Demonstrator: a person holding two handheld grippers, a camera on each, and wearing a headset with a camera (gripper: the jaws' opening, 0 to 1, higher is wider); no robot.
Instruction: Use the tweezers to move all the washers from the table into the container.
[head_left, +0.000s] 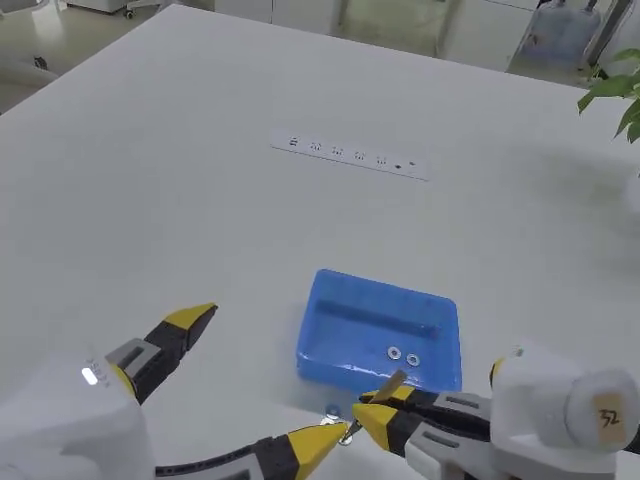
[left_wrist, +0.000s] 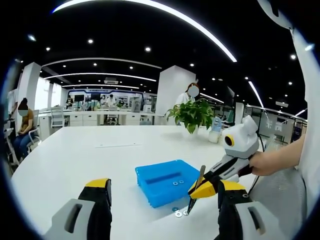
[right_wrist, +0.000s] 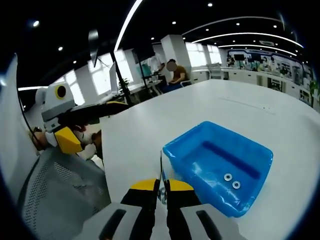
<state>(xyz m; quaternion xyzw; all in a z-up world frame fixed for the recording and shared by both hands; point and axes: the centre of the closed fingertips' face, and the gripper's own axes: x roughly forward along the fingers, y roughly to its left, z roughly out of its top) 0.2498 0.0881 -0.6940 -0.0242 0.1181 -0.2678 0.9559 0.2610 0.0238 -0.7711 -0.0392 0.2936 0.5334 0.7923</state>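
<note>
While you look down in the head view, your left gripper has its jaws spread wide over the white table and holds nothing. Your right gripper pinches the tweezers, which point down at the table just beside the blue container. Two washers lie inside it.

From the left gripper view, the tweezers have their tips right by two more washers on the table, in front of the container. You cannot tell if they touch.

From the right gripper view, the jaws are squeezed on the tweezers, and the container sits just beside them.
</note>
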